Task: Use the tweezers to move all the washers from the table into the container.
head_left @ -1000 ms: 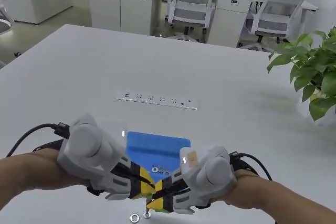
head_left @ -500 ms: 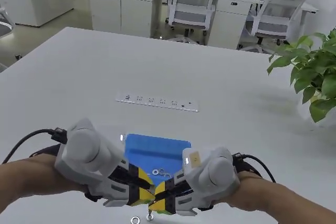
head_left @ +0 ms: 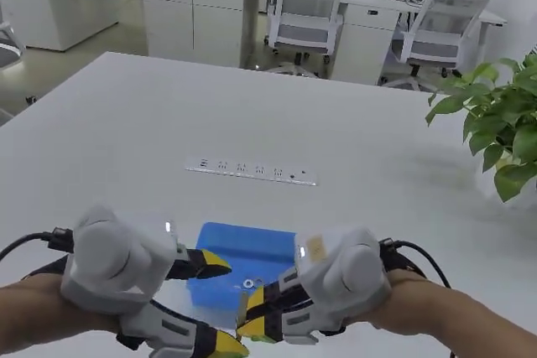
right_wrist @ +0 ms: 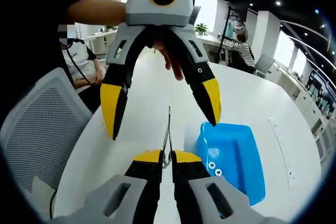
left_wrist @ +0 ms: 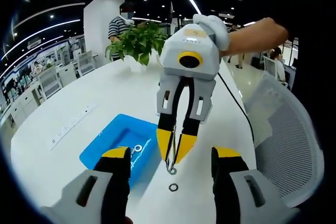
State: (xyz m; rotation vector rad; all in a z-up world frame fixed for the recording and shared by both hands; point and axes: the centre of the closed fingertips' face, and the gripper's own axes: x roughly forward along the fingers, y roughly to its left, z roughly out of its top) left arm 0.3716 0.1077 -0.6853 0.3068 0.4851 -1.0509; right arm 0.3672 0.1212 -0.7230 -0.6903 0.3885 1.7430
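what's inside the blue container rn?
At least two washers lie inside the blue container, on its floor. In the head view the right gripper covers its near corner, so more may be hidden there.

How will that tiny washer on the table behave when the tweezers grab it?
The washer looks thin and metallic, so probably light but slippery in the fine-tipped tweezers. Lying flat on the smooth table, it may skid rather than lift. Being round, it might roll if dropped on edge.
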